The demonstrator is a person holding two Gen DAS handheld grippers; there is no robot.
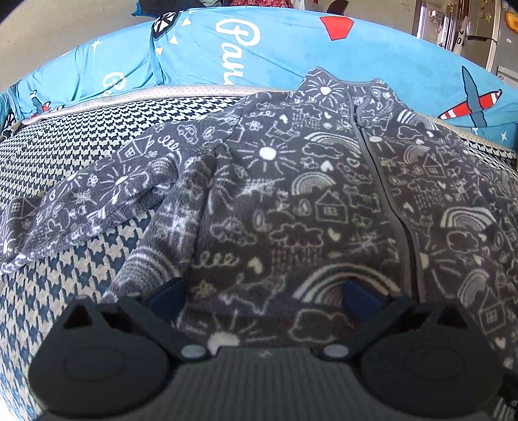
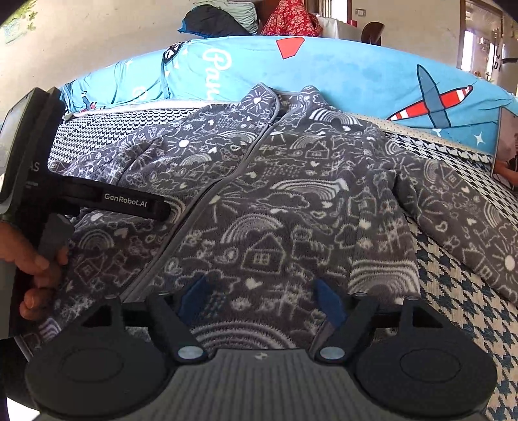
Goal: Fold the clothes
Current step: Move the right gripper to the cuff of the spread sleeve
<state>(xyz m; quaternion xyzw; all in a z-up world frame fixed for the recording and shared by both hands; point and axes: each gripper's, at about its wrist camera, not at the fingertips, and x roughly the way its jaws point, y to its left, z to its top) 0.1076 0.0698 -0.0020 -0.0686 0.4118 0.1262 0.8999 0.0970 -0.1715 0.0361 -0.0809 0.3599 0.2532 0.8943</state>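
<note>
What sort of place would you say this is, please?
Probably a home: a houndstooth-patterned cushioned surface, a blue cartoon-print bedsheet with aeroplanes, and what looks like a steel refrigerator behind.

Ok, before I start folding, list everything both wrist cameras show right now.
fleece jacket: one, dark grey with white doodle print, spread zip-up on the houndstooth surface, sleeves out to both sides
houndstooth surface: one, navy and cream, under the jacket
blue cover: one, light blue with plane prints and white lettering, behind the jacket
clothes pile: dark blue and red floral, far back
left gripper: one, black with blue pads, open over the hem
right gripper: one, same, open over the hem
hand: one, gripping the left gripper's handle
</note>
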